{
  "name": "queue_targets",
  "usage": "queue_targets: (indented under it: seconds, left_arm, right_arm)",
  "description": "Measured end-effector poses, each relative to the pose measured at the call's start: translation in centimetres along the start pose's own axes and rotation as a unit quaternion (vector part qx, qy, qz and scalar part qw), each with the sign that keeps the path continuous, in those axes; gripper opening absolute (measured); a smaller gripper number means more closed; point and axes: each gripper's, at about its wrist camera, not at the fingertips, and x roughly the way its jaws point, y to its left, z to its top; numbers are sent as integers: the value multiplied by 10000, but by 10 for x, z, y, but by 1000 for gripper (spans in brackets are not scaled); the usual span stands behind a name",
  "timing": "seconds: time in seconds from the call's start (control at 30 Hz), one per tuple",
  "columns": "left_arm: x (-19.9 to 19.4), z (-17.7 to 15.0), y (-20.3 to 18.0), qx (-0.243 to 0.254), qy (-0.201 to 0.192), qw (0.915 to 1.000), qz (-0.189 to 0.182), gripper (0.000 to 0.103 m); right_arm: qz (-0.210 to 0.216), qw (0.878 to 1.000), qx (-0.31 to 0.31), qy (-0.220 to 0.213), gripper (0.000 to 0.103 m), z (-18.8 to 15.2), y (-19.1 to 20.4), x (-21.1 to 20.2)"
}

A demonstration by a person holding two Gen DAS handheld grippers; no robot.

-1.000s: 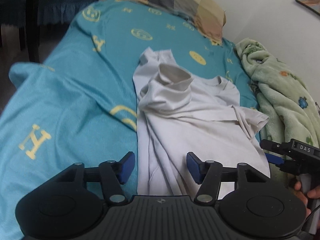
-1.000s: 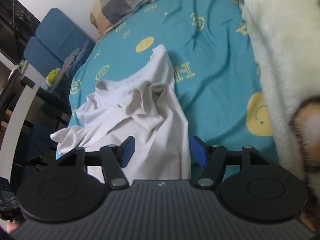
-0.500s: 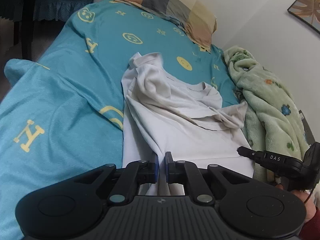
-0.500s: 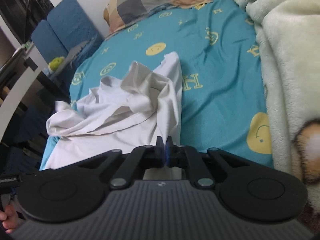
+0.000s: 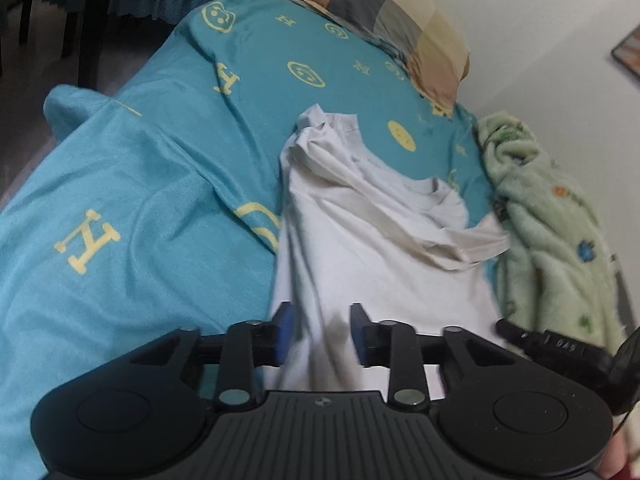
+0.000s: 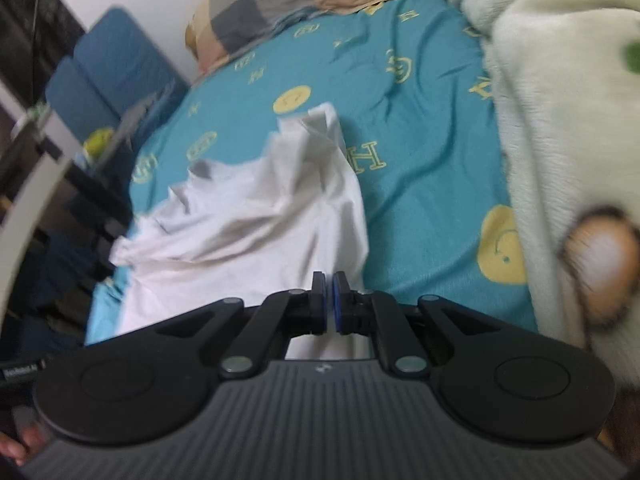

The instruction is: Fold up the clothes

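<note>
Judging from how the white T-shirt point(image 5: 360, 248) lies on the teal bedsheet point(image 5: 140, 184), rumpled with its sleeves bunched near the collar, I count the fold as barely begun. My left gripper point(image 5: 319, 332) stands wide apart over the near hem, holding nothing. My right gripper point(image 6: 330, 306) has its pads almost together at the hem's other corner; whether cloth sits between them I cannot tell. Flattening and every fold remain. The green blanket point(image 5: 552, 216) crowds the right side.
</note>
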Motion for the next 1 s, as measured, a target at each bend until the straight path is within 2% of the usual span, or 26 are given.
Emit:
queue_targets:
  seconds: [0.1,0.13,0.17,0.23,0.3,0.33,0.37,0.4,0.53,0.6,0.63,0.7,0.77,0.87,0.93,0.97,1.0]
  left_arm:
    - [-18,-7,-8,-403,128,9986,-322,54]
    - [-23,-11,-11,-548,179,9975,-408,63]
    - [-27,-16,-13,-717,215,9960,-489,65]
    - [-25,-29,-12,-1198,440,9902,-571,71]
    - [-21,-42,-11,-1680,667,9814,-650,81]
    - [-20,-48,-10,-1920,781,9759,-688,81]
    - [-13,-54,-7,-2148,919,9700,-668,81]
    - [-6,-60,-4,-2374,1059,9635,-644,82]
    - [24,-73,8,-2916,1316,9466,-394,86]
    - [37,-75,15,-3133,1273,9399,-477,86]
    - [42,-76,19,-3230,1242,9366,-542,86]
    - [52,-80,27,-3423,1179,9297,-674,86]
    - [57,-82,33,-3548,1082,9251,-809,85]
    - [58,-82,38,-3623,878,9223,-1018,85]
    - [59,-82,41,-3672,741,9199,-1157,78]
    - [58,-82,41,-3641,692,9215,-1160,75]
    - [58,-82,41,-3625,651,9222,-1182,67]
  right_arm:
    - [332,9979,557,61,8,-6,-4,-24]
    - [450,9959,779,109,8,-9,-5,-30]
    - [568,9932,1001,158,9,-13,-6,-36]
    - [531,9879,1401,401,16,-22,-3,-40]
    - [637,9793,1793,690,43,-35,1,-41]
    - [751,9735,2005,811,50,-43,1,-40]
    - [806,9671,2218,952,63,-51,1,-37]
    - [859,9600,2430,1094,66,-59,1,-34]
    - [912,9285,3237,1575,66,-86,-10,-13]
    - [894,9174,3480,1712,66,-94,-19,0]
    - [864,9111,3646,1717,66,-97,-24,5]
    - [770,9061,3824,1635,67,-100,-31,12]
    - [838,9033,3987,1344,67,-97,-37,10]
    - [991,9119,3841,1056,65,-88,-33,6]
    - [935,9272,3527,842,54,-83,-24,1]
    - [900,9335,3389,752,45,-80,-22,-1]
    - [865,9394,3251,661,35,-78,-20,-3]
